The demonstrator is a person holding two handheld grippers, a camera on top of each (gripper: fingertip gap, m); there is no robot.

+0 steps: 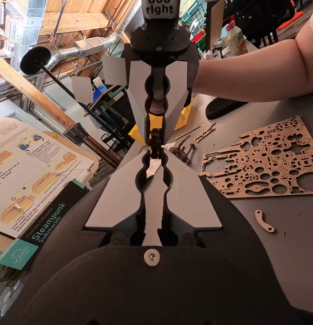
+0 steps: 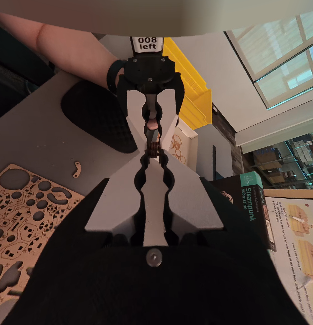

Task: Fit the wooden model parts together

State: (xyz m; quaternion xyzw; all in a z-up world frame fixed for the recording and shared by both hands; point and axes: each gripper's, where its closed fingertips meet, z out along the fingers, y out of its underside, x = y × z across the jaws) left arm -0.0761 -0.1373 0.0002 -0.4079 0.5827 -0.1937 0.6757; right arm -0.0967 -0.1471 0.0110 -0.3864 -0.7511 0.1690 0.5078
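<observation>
Left hand-held gripper (image 1: 155, 152) and right hand-held gripper (image 2: 153, 154) meet tip to tip above the table (image 1: 257, 228), both pinching one dark wooden assembly (image 1: 155, 144). Printed labels on each, kit box (image 2: 252, 214) and instruction sheet (image 1: 29, 175).

A yellow bin (image 1: 157, 121) sat at twelve o'clock, a black mat (image 1: 220, 107) at two, a bottle (image 1: 235, 39) beyond it, and a box (image 1: 46, 226) with an instruction sheet (image 1: 29, 167) at nine.

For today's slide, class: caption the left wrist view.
Two grippers meet tip to tip, gripping a small dark wooden assembly above a grey table beside a punched-out parts sheet.
</observation>
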